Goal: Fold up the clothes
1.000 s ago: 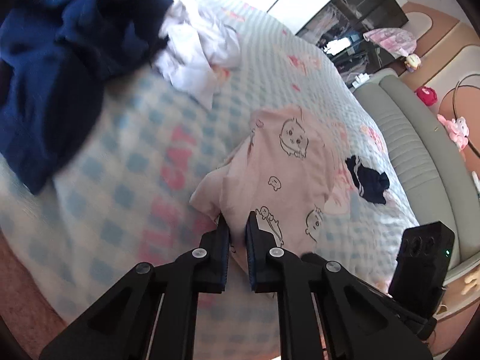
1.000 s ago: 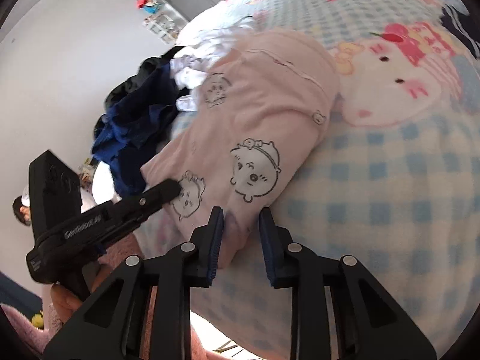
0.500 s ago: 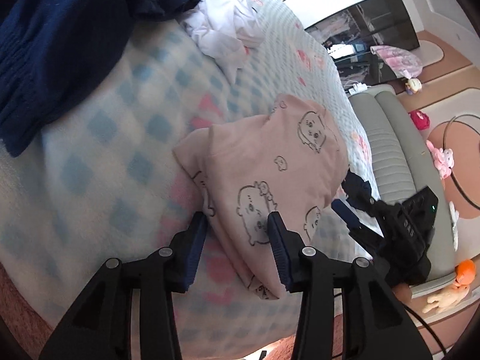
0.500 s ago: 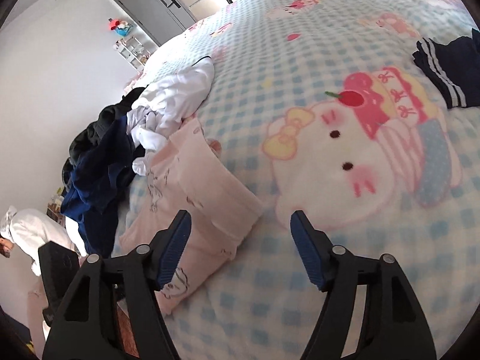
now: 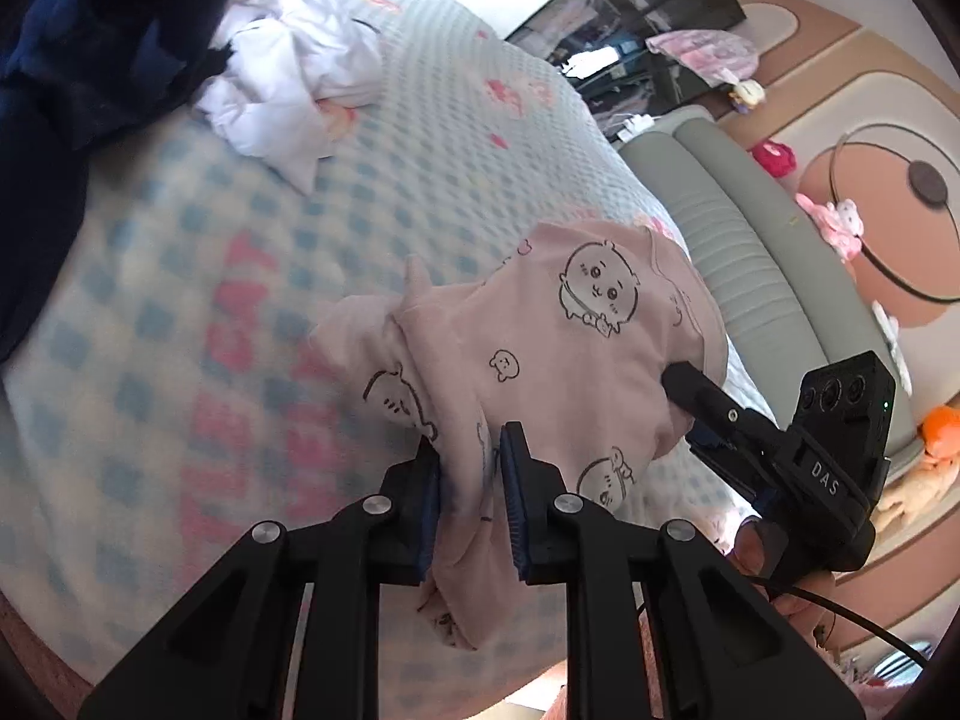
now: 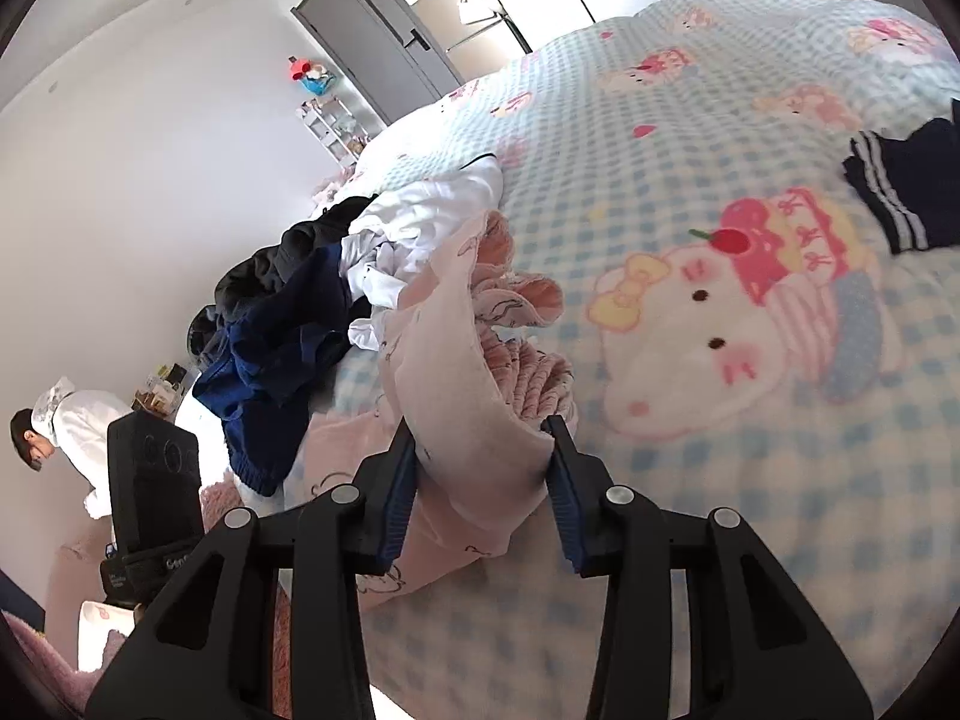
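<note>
A pink garment (image 5: 570, 336) printed with cartoon faces hangs bunched just above the checked blanket (image 5: 180, 312). My left gripper (image 5: 471, 480) is closing, and its pads pinch the garment's near edge. In the same view my right gripper (image 5: 690, 387) bites the garment's right side. The right wrist view shows a thick fold of the pink garment (image 6: 456, 372) filling the gap of my right gripper (image 6: 480, 480), whose jaws are closing with both pads against the cloth. The left gripper's camera housing (image 6: 153, 474) sits at the lower left; its fingertips are hidden.
A heap of navy clothes (image 5: 72, 60) and a crumpled white garment (image 5: 288, 78) lie further up the bed. A folded navy striped piece (image 6: 900, 192) rests at the right. A grey-green padded bench (image 5: 750, 252) runs along the bed's edge. A person in white (image 6: 72, 426) stands by the wall.
Half a second ago both grippers stood wide open over the garment lying folded on the blanket. Now both have closed onto it, and it is raised and bunched.
</note>
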The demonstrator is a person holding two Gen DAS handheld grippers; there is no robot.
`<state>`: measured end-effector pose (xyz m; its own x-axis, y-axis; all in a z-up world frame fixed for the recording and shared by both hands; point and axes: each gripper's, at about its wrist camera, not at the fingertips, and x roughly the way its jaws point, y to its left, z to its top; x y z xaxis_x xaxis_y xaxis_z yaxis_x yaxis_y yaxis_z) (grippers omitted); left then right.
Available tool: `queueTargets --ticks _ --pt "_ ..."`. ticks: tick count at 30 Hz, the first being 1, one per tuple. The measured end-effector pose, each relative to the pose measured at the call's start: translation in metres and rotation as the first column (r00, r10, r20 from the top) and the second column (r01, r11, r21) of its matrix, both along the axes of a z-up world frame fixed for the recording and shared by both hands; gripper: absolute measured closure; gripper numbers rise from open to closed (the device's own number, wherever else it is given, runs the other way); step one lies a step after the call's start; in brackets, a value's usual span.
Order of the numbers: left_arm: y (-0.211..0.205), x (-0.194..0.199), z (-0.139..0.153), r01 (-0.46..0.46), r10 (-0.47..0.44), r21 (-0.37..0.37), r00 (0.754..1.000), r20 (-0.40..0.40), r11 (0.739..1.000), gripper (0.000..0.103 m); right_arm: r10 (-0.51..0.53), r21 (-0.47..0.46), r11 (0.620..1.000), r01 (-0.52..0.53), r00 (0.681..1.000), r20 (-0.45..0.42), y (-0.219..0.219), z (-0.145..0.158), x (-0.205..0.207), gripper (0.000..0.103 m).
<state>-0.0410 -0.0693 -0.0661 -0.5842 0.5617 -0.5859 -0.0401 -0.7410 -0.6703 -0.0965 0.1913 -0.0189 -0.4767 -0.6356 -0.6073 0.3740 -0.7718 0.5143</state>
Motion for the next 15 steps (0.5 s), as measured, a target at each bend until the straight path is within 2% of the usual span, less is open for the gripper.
queueTargets --ticks 2,4,5,8,9,10,12,15 --pt "0.004 0.003 0.012 0.036 -0.036 -0.006 0.998 -0.044 0.999 0.085 -0.029 -0.033 0.999 0.029 0.999 0.018 0.019 0.007 0.024 0.062" --pt "0.008 0.002 0.018 0.038 -0.041 -0.062 0.998 -0.053 0.997 0.085 -0.058 -0.015 0.998 0.059 0.995 0.076 0.035 0.004 0.043 0.059" --pt "0.010 0.002 0.020 0.038 -0.043 -0.090 0.998 -0.054 0.995 0.084 -0.077 0.030 0.997 0.074 0.990 0.119 0.041 -0.003 0.049 0.057" --pt "0.007 0.000 -0.002 0.004 0.008 -0.181 0.998 0.062 0.984 0.084 -0.154 0.151 0.980 0.127 0.971 0.182 0.056 -0.025 0.056 0.057" --pt "0.004 0.002 -0.011 -0.012 0.032 -0.202 0.995 0.095 0.979 0.084 -0.173 0.120 0.981 0.152 0.966 0.192 0.064 -0.026 0.058 0.056" --pt "0.000 0.006 -0.013 -0.022 0.040 -0.185 0.994 0.097 0.982 0.083 -0.192 0.087 0.980 0.178 0.960 0.202 0.072 -0.026 0.060 0.056" --pt "-0.008 0.014 -0.015 -0.040 0.056 -0.152 0.993 0.100 0.988 0.082 -0.227 0.074 0.973 0.217 0.961 0.159 0.082 -0.016 0.065 0.053" --pt "-0.014 0.020 -0.011 -0.058 0.064 -0.109 0.996 0.059 0.992 0.074 -0.165 0.079 0.985 0.156 0.978 0.125 0.075 -0.010 0.065 0.051"
